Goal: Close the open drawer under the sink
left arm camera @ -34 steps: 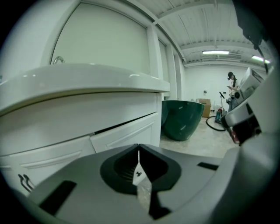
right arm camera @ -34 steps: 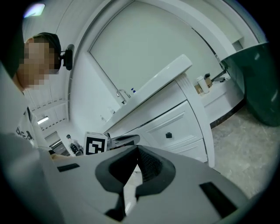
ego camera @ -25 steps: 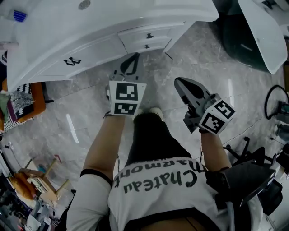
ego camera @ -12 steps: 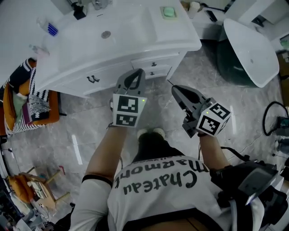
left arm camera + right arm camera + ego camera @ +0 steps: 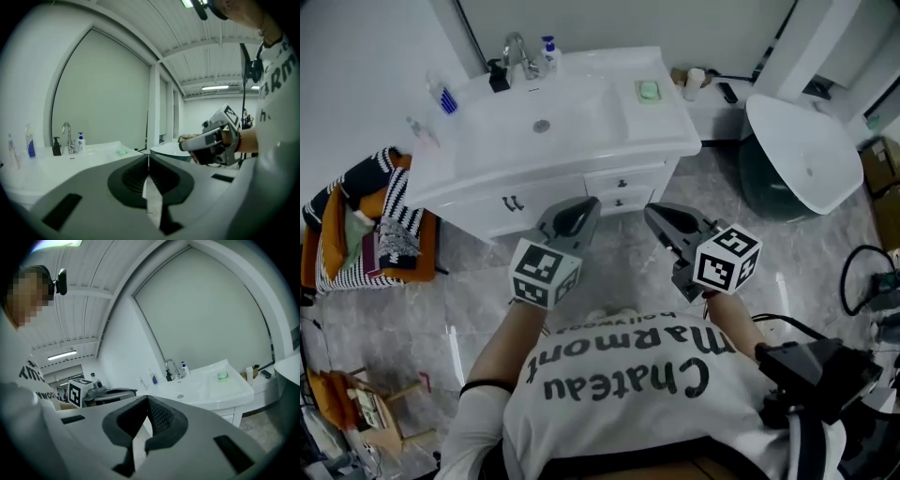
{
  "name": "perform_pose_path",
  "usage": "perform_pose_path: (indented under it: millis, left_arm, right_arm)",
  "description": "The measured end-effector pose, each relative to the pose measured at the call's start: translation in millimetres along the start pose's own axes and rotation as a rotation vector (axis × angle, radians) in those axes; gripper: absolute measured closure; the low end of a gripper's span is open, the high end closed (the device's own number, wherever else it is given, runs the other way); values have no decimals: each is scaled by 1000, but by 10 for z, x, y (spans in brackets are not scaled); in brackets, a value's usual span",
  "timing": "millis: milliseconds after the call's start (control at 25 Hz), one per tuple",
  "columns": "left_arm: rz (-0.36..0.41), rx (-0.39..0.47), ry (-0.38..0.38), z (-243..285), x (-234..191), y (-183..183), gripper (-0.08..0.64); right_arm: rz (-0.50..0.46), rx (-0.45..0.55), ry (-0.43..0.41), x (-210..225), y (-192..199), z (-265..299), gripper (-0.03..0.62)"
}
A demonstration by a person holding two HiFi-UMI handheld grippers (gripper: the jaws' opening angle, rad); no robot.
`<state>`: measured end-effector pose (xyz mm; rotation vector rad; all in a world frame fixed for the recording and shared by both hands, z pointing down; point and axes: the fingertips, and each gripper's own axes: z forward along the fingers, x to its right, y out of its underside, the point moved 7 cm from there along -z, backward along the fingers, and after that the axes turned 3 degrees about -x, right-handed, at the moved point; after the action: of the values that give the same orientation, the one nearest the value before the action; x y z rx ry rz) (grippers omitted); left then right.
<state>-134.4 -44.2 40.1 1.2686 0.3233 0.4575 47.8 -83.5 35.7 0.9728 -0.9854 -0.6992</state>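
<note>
The white sink cabinet [image 5: 581, 159] stands ahead of me, with two small drawers [image 5: 623, 187] under its right part. Both drawer fronts look about level with the cabinet face; I cannot tell whether one stands out. My left gripper [image 5: 587, 202] is shut and empty, its tip just short of the drawers. My right gripper [image 5: 650, 210] is also shut and empty, beside it and a little right of the drawers. The right gripper view shows the cabinet [image 5: 211, 390] and drawers [image 5: 230, 417] beyond the shut jaws; the left gripper view shows the basin top [image 5: 70, 159].
A faucet [image 5: 516, 49], bottles and a green soap [image 5: 648, 90] sit on the sink top. An orange chair with striped cloth [image 5: 370, 225] stands left of the cabinet. A white tub on a dark base [image 5: 806, 150] is at the right, cables [image 5: 862, 281] on the floor.
The view has pulled back and lifted, so the whole sink top now shows. Both grippers stay shut and have spread slightly apart, pointing at the cabinet front.
</note>
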Motion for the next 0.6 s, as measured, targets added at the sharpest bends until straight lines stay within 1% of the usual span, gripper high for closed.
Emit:
perform_pose_path:
  millis: [80, 200, 280, 360, 400, 480, 600]
  left_arm:
    - [-28, -16, 10, -207, 32, 113, 551]
    - [-108, -82, -38, -488, 35, 385, 551]
    - [-163, -131, -60, -607, 23, 555, 551]
    - [-218, -167, -54, -670, 22, 661, 551]
    - [-231, -177, -44, -688, 33, 688, 551]
    - [-228, -185, -34, -707, 46, 708, 551]
    - [-244, -179, -29, -701, 25, 696, 551]
  right_arm:
    - [-13, -23, 11, -55, 42, -12, 584]
    - [-20, -49, 41, -111, 140, -73, 584]
    - [2, -48, 57, -120, 201, -140, 584]
    - [35, -42, 69, -114, 263, -209, 584]
    - [51, -42, 77, -105, 299, -246, 584]
    - [82, -46, 99, -65, 373, -310, 583]
    - [118, -65, 149, 34, 454, -351, 584]
